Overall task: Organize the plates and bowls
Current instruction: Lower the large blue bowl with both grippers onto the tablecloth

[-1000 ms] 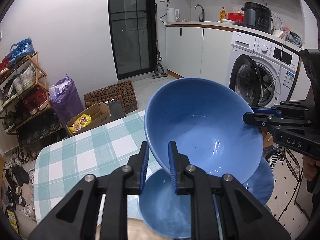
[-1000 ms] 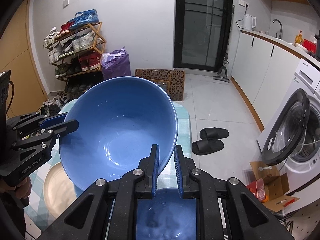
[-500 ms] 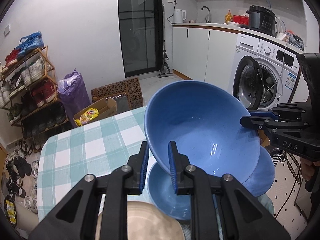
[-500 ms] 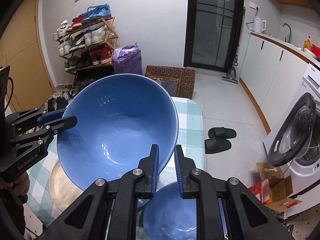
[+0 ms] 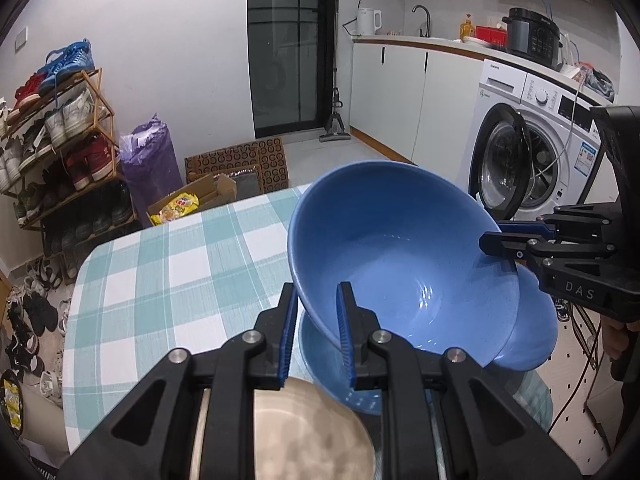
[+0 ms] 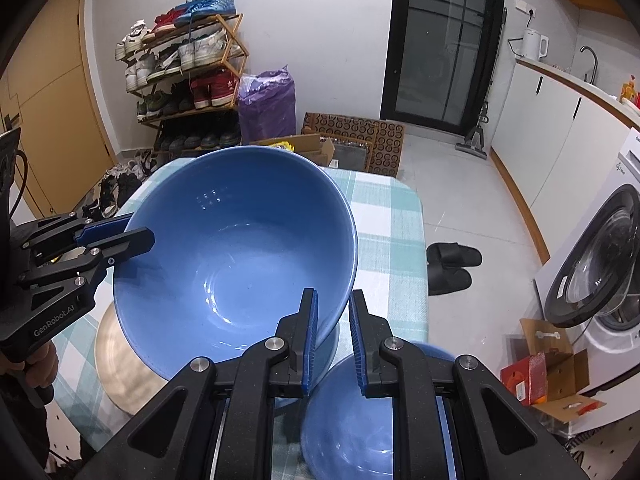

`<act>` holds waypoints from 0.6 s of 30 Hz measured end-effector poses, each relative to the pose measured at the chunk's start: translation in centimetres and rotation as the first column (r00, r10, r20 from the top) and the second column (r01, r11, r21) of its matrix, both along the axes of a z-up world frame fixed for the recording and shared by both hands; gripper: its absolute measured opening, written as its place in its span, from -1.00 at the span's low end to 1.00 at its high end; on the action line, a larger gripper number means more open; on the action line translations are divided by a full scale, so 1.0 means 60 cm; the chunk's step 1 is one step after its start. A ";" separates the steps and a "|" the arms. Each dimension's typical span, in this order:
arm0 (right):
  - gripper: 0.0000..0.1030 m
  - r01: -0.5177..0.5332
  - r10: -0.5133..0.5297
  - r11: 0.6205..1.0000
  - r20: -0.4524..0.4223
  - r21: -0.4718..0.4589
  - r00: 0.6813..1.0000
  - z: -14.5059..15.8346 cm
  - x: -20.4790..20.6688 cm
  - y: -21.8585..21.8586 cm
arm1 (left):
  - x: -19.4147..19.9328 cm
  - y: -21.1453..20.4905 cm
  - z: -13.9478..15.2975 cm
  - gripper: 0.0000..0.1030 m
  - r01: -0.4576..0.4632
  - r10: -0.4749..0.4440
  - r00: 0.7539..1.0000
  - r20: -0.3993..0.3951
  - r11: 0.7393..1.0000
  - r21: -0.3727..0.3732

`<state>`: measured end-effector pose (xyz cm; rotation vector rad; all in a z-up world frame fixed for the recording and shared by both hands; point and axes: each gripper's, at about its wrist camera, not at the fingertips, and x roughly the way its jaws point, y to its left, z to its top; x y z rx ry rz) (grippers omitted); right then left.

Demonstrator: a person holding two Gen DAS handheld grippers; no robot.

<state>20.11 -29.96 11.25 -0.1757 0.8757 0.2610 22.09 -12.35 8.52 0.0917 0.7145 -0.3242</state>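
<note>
Lowering large blue bowl [image 5: 400,256], left claw [image 5: 316,332] and right claw [image 6: 333,336] clamped on rim

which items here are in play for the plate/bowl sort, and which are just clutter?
In play:
- large blue bowl, rim gripped by left tongs and right tongs
- blue dish under it
- second blue bowl
- beige plate

Clutter:
- shoe rack
- purple bag
- black slippers
- washing machine
</note>
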 end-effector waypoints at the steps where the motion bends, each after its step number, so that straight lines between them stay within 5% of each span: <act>1: -0.69 0.000 0.000 1.000 -0.005 0.000 1.000 -0.005 0.000 0.002 | 0.000 0.001 -0.005 -0.66 -0.001 0.001 1.000 -0.008 1.000 -0.002; 18: -0.69 -0.008 0.005 0.999 -0.083 -0.043 0.997 -0.079 0.019 0.026 | 0.010 0.003 -0.063 -0.66 -0.012 0.012 0.997 -0.080 1.000 0.003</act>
